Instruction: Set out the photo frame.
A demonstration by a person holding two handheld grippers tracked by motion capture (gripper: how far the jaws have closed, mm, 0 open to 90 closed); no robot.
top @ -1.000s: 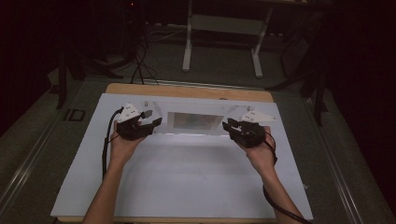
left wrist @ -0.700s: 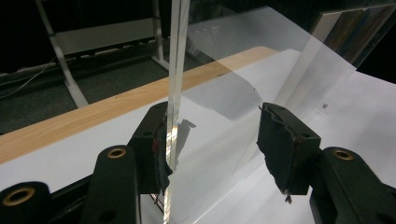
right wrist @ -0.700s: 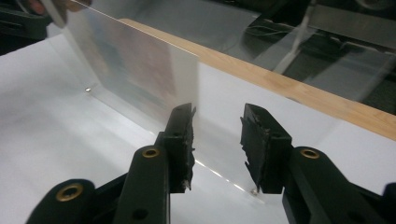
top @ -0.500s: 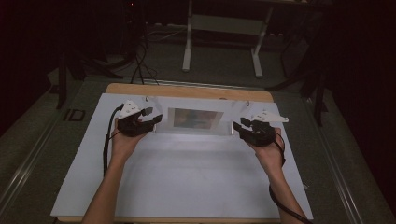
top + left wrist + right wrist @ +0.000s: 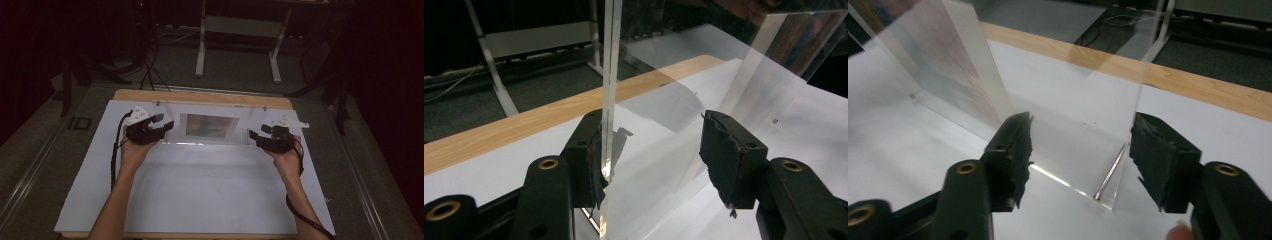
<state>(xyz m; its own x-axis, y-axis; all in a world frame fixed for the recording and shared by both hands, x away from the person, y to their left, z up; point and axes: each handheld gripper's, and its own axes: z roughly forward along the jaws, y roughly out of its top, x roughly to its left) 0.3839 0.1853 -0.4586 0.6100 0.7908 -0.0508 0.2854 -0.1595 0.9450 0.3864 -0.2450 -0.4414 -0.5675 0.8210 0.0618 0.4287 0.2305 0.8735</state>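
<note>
A clear acrylic stand (image 5: 210, 142) with a coloured picture (image 5: 209, 125) in it rests upright on the white sheet (image 5: 200, 190). At its left end is my left gripper (image 5: 165, 127), open. In the left gripper view the stand's edge (image 5: 610, 75) rises beside the left pad (image 5: 594, 160), and the other pad stands well apart. My right gripper (image 5: 254, 136) is at the stand's right end. Its jaws have just been opening. In the right gripper view (image 5: 1080, 150) the clear panel (image 5: 1063, 85) and a thin metal pin (image 5: 1110, 173) lie between the parted pads.
The wooden table edge (image 5: 200, 95) runs along the back, with a clear strip (image 5: 210, 104) lying just in front of it. Beyond the table are white frame legs (image 5: 202, 45) and cables on a dark floor.
My right hand has shifted to the right at the stand's end. The left hand and the stand keep their places.
</note>
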